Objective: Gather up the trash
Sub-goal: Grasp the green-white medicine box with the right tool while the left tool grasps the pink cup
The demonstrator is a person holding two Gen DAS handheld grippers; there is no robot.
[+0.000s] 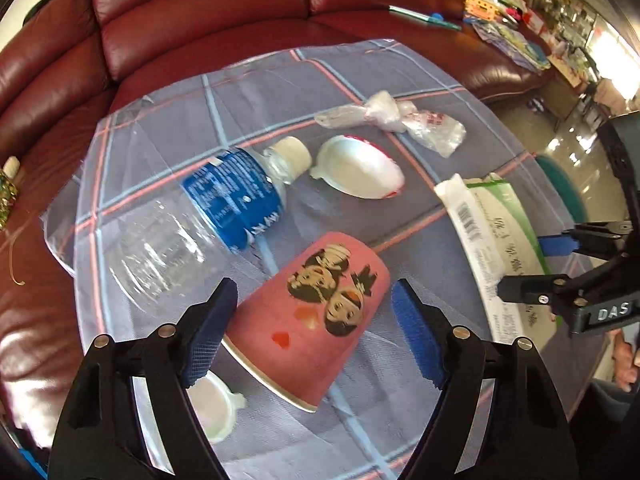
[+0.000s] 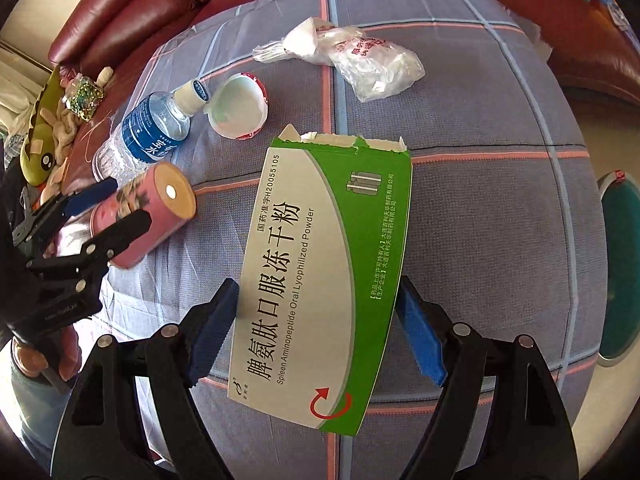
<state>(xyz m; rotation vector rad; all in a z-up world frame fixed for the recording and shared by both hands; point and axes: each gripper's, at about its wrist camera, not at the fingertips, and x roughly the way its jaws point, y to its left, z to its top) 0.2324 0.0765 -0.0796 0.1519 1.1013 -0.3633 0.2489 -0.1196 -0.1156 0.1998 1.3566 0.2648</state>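
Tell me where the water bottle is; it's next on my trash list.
The water bottle lies on the plaid cloth, left in the left wrist view, beside the pink cup, cap toward the white lid.

Both wrist views looked steeply down from close above the checked cloth [image 1: 256, 92], the left over the pink cup [image 1: 316, 312], the right over the green box [image 2: 320, 280], each catching the other's tool and the bottle [image 2: 148, 136] farther off.

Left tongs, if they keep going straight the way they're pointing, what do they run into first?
Most likely the pink paper cup, lying on its side on the plaid cloth. It sits between the two fingers of the left tongs, which stand open on either side of it. How much gap remains is hard to judge.
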